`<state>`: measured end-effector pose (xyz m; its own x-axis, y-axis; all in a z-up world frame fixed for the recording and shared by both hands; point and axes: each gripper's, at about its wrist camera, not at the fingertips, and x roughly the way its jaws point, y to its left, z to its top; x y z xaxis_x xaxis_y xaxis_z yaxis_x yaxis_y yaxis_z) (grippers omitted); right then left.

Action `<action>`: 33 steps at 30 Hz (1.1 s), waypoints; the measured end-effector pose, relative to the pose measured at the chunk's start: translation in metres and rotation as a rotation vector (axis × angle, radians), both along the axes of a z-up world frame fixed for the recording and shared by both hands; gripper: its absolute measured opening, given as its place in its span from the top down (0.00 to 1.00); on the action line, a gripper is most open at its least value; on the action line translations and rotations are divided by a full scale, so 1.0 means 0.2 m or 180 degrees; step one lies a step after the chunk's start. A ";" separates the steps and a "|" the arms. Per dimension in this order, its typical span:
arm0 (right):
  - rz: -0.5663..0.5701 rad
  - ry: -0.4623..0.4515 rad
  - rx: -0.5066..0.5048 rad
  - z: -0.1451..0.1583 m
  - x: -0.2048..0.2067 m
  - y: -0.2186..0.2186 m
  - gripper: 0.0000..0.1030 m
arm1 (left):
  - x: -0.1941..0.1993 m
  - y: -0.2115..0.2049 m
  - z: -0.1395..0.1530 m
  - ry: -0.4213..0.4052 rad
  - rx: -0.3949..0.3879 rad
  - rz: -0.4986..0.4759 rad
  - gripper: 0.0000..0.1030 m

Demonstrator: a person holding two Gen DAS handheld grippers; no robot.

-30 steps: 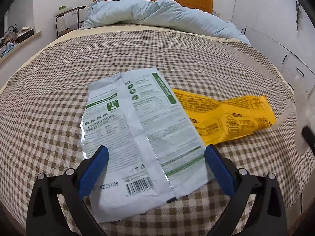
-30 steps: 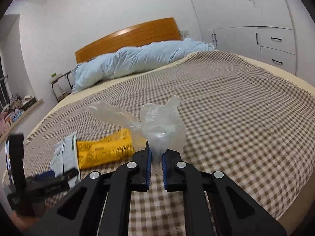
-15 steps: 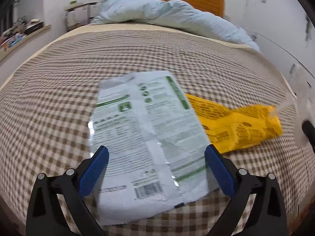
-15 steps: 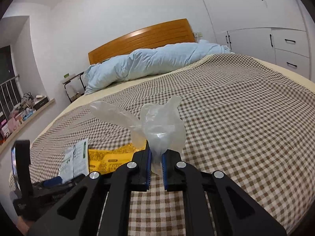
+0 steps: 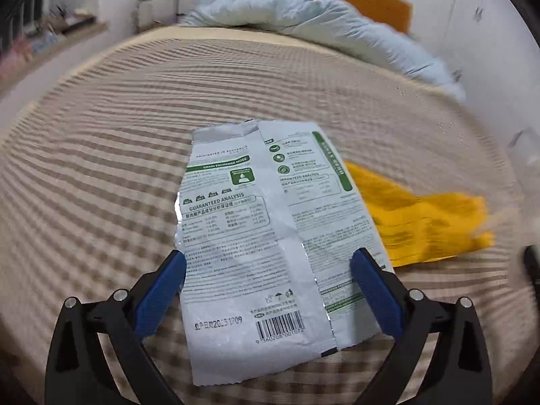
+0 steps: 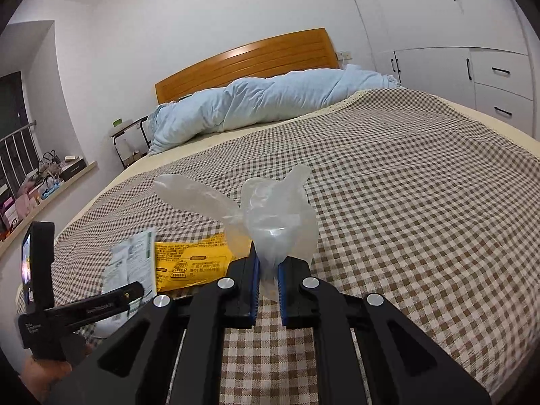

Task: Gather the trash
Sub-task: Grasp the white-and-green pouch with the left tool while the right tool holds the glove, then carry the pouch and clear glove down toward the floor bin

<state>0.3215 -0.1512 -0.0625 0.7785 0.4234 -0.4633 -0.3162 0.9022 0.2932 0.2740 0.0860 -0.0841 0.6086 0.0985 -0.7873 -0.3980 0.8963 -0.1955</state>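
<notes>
A flattened white and green wrapper (image 5: 260,236) lies on the checked bedspread (image 5: 101,168), its near end between the wide-apart blue fingers of my left gripper (image 5: 268,265), which is open above it. A yellow wrapper (image 5: 422,226) lies just right of it, partly under its edge. My right gripper (image 6: 268,263) is shut on a crumpled clear plastic bag (image 6: 273,216) held above the bed. Both wrappers also show at lower left in the right wrist view: the white wrapper (image 6: 133,266) and the yellow wrapper (image 6: 189,263), with the left gripper's body (image 6: 81,310) over them.
A rolled light blue duvet (image 6: 270,101) lies along the wooden headboard (image 6: 243,60). White cupboards and drawers (image 6: 472,74) stand right of the bed. A cluttered ledge (image 6: 37,189) runs along the left wall, with a small side table (image 6: 130,138) by the bed's head.
The left wrist view has rolled and shifted, so both wrappers now sit further right and higher between the fingers. The right gripper keeps the bag; its view shifted a little.
</notes>
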 end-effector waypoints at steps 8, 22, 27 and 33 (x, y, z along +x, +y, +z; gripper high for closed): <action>-0.0027 0.0021 0.0045 -0.01 0.01 -0.02 0.91 | -0.06 0.05 0.00 -0.0242 -0.0504 -0.0125 0.16; -0.0012 -0.0008 -0.0010 -0.01 -0.01 0.00 0.91 | -0.17 0.14 -0.02 -0.0430 -0.0863 -0.0158 0.73; -0.0018 -0.0023 -0.0023 0.00 -0.01 -0.01 0.91 | -0.16 0.10 -0.01 -0.0499 -0.0956 -0.0229 0.77; -0.0002 -0.0083 -0.0047 0.03 -0.03 -0.03 0.91 | -0.16 0.04 0.07 -0.0611 -0.0867 -0.0360 0.77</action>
